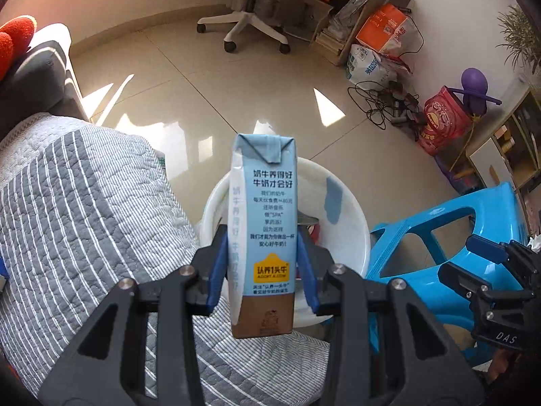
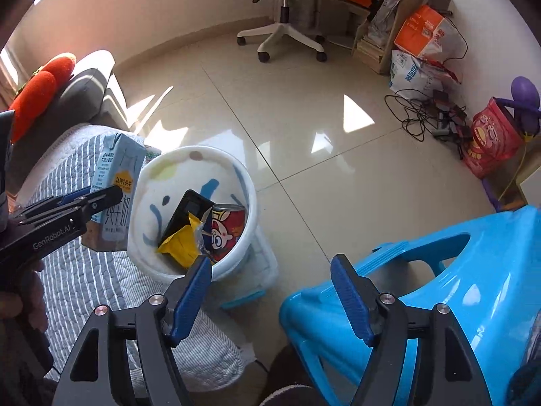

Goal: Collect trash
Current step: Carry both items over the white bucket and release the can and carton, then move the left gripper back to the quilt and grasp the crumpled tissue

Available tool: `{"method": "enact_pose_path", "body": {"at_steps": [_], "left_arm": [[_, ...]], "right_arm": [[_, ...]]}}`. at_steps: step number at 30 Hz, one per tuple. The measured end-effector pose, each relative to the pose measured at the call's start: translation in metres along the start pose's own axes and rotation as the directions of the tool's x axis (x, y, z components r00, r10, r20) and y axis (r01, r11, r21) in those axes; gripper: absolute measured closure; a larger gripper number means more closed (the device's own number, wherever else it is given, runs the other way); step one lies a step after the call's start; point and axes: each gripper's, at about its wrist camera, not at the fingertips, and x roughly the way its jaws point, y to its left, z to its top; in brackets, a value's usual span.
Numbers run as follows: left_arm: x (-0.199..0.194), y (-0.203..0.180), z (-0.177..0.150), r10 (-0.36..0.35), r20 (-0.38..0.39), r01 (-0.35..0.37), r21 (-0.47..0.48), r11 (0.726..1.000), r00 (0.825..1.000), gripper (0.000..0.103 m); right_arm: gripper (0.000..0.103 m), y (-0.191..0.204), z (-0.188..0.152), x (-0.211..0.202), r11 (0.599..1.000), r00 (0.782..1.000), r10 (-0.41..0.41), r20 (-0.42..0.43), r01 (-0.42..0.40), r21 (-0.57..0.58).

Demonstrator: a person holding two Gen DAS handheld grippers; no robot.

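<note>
My left gripper (image 1: 262, 264) is shut on a light-blue milk carton (image 1: 262, 223), held upright just in front of the white bin (image 1: 348, 237). From the right wrist view that carton (image 2: 116, 186) hangs at the left beside the white bin (image 2: 236, 176), still pinched by the left gripper (image 2: 101, 199). The bin holds a yellow wrapper (image 2: 181, 240), a red printed can (image 2: 226, 233) and a black flat item (image 2: 186, 216). My right gripper (image 2: 270, 275) stands open over the floor to the right of the bin, with nothing between its blue pads (image 2: 191, 299).
A grey striped quilt (image 1: 84, 209) covers the seat at the left. A blue plastic stool (image 2: 439, 287) stands at the right, close to the bin. Farther off are a white office chair (image 2: 284, 34), bags (image 2: 416, 71) and tangled cables (image 2: 426, 115) along the wall.
</note>
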Motion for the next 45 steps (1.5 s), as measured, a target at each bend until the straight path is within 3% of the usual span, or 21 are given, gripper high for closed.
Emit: {"method": "enact_pose_path", "body": {"at_steps": [4,5,6,8,16,20,25,31,45], "left_arm": [[0.002,-0.005,0.000,0.020,0.025,-0.021,0.038,0.999,0.999,0.062],[0.002,-0.006,0.000,0.028,0.024,-0.030,0.046,0.999,0.999,0.054],[0.000,-0.005,-0.001,0.036,0.025,-0.037,0.047,0.998,0.999,0.039],[-0.006,0.000,-0.004,0.054,0.044,-0.055,0.037,0.998,0.998,0.025],[-0.036,0.039,-0.025,0.154,0.017,-0.154,-0.001,0.988,0.988,0.013],[-0.057,0.065,-0.040,0.204,0.015,-0.204,-0.014,0.979,0.979,0.001],[-0.087,0.103,-0.064,0.249,0.003,-0.249,-0.047,0.967,0.968,0.001],[-0.125,0.152,-0.100,0.292,-0.032,-0.294,-0.114,0.949,0.956,0.001],[-0.191,0.272,-0.179,0.404,-0.120,-0.421,-0.279,0.863,0.907,0.001]], "right_arm": [[0.028,-0.001,-0.001,-0.002,1.000,1.000,0.002,0.004,-0.002,0.007],[0.028,0.000,-0.001,-0.003,1.000,1.000,0.002,0.004,-0.002,0.005],[0.028,0.001,-0.002,-0.003,1.000,1.000,0.001,0.003,-0.001,0.004],[0.027,0.004,-0.002,-0.004,1.000,1.000,0.001,0.004,-0.001,-0.001],[0.024,0.018,-0.001,-0.009,1.000,1.000,0.016,0.005,-0.016,-0.019],[0.023,0.026,-0.002,-0.009,0.999,1.000,0.014,0.002,-0.013,-0.030],[0.017,0.042,-0.004,-0.010,0.999,1.000,0.000,-0.005,-0.001,-0.048],[0.015,0.086,-0.008,-0.010,0.988,1.000,0.014,-0.008,-0.015,-0.156],[0.014,0.191,-0.026,0.000,0.943,0.999,0.043,-0.026,-0.049,-0.329]]}}
